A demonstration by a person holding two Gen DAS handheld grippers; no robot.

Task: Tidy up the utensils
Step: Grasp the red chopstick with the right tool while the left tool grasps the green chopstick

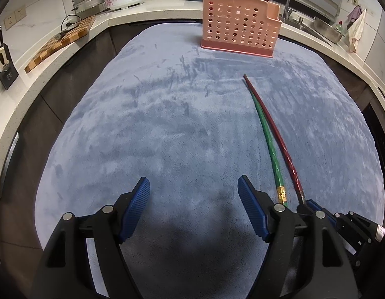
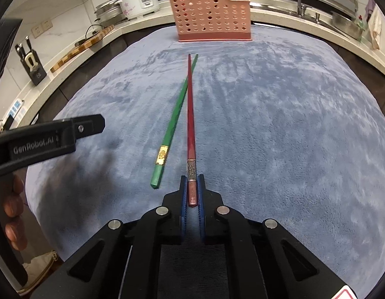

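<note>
A blue fleece mat (image 2: 279, 129) covers the kitchen table. The right gripper (image 2: 192, 189) pinches a red chopstick (image 2: 190, 114); at 9 o'clock the left gripper (image 1: 193, 191), marked "GenRobot.AI", gapes wide, holding nothing.

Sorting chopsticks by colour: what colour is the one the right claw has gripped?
Dark red chopstick, with a silver-grey band near its end; the right claw pinches it. Clearest in the right wrist view.

Left hand-held gripper (image 1: 193, 206) gapes wide; right hand-held gripper (image 2: 192, 194) is clamped.

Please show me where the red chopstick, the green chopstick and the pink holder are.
red chopstick (image 2: 191, 122): right wrist view, mid shaft.
green chopstick (image 2: 173, 122): right wrist view, mid shaft.
pink holder (image 2: 209, 12): right wrist view, perforated front wall.
</note>
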